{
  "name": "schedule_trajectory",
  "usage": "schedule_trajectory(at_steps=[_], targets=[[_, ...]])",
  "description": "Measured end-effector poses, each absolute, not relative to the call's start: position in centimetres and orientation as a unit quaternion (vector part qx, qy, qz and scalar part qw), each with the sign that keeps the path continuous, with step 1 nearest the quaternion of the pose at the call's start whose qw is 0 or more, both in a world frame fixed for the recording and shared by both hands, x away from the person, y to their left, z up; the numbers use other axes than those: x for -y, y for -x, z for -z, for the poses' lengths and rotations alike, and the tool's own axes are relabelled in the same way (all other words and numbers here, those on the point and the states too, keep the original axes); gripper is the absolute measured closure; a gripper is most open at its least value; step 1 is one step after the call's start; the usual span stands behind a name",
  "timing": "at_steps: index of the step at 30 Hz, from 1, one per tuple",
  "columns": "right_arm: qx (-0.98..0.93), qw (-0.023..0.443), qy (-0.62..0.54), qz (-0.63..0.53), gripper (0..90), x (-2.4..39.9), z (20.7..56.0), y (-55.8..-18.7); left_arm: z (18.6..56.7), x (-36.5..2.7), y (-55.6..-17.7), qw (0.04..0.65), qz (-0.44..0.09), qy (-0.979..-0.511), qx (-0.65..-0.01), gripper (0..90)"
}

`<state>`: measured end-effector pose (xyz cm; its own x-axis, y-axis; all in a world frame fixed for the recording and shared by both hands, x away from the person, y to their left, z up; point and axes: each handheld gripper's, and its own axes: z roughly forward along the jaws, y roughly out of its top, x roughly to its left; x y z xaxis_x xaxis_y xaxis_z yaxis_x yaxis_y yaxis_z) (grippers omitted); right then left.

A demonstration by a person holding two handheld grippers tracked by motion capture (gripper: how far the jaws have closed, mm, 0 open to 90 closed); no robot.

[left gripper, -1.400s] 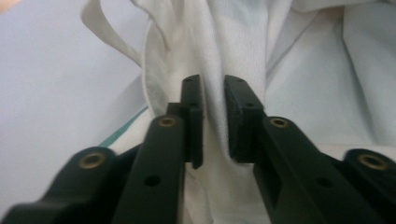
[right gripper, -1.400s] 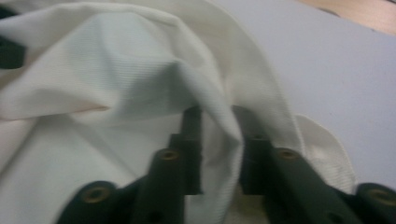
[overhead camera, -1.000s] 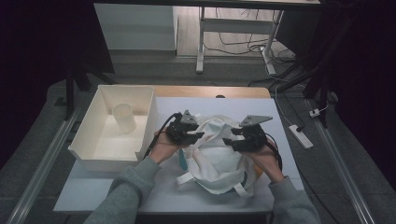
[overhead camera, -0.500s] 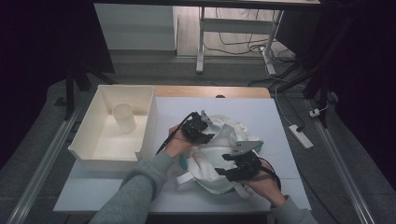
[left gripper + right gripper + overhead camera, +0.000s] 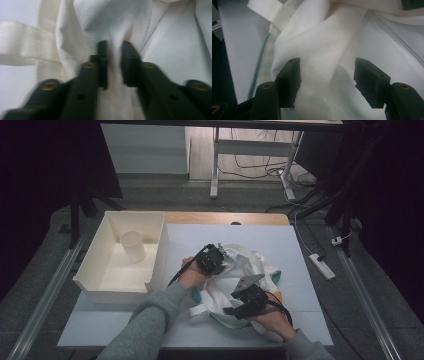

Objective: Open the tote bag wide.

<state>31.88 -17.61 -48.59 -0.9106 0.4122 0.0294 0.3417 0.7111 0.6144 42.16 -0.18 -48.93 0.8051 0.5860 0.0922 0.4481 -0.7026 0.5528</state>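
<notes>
Both forearms reach in over the near edge, in grey sleeves. The left gripper (image 5: 214,260) is farther forward, and its jaws have just been closing to a narrow gap with a fold of white cloth (image 5: 115,57) pinched between them. The right gripper (image 5: 245,301) is nearer, its jaws standing wide apart, just opened slightly.

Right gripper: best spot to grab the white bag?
Probably the raised fold of the white bag lying between the right gripper's open jaws. Come straight down on it: it stands proud as a ridge, while the cloth around lies flat.
</notes>
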Motion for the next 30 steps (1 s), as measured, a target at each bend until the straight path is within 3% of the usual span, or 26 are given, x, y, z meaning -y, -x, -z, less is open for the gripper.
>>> schedule_trajectory(at_steps=[3,10,13,15,17,27,28,30], targets=[[-0.924,0.050,-0.209,-0.316,39.1,17.5,48.8,-32.1,49.1,0.1,-42.3,0.263,-0.128,-0.913,-0.285,86.1],[-0.936,0.049,-0.187,-0.294,49.2,16.0,49.1,-32.6,48.9,0.0,-42.2,0.268,-0.131,-0.911,-0.285,88.1],[-0.942,0.038,-0.174,-0.285,66.5,15.1,49.6,-32.9,48.8,-0.1,-42.2,0.272,-0.130,-0.910,-0.286,88.2],[-0.940,0.031,-0.179,-0.289,82.9,15.0,50.0,-33.0,48.7,-0.1,-42.1,0.274,-0.132,-0.908,-0.287,88.3],[-0.941,0.035,-0.168,-0.290,89.6,14.8,50.2,-32.7,48.6,-0.1,-42.0,0.276,-0.134,-0.907,-0.288,88.3],[-0.935,0.057,-0.094,-0.338,90.0,12.7,47.8,-28.7,47.7,-0.9,-41.8,0.291,-0.135,-0.901,-0.294,88.5],[-0.933,0.036,-0.086,-0.347,90.0,12.7,47.5,-28.7,47.6,-1.0,-41.8,0.290,-0.144,-0.899,-0.296,88.6],[-0.920,-0.061,-0.078,-0.379,90.0,12.6,47.6,-28.4,47.7,-1.2,-42.0,0.297,-0.138,-0.894,-0.305,88.7]])
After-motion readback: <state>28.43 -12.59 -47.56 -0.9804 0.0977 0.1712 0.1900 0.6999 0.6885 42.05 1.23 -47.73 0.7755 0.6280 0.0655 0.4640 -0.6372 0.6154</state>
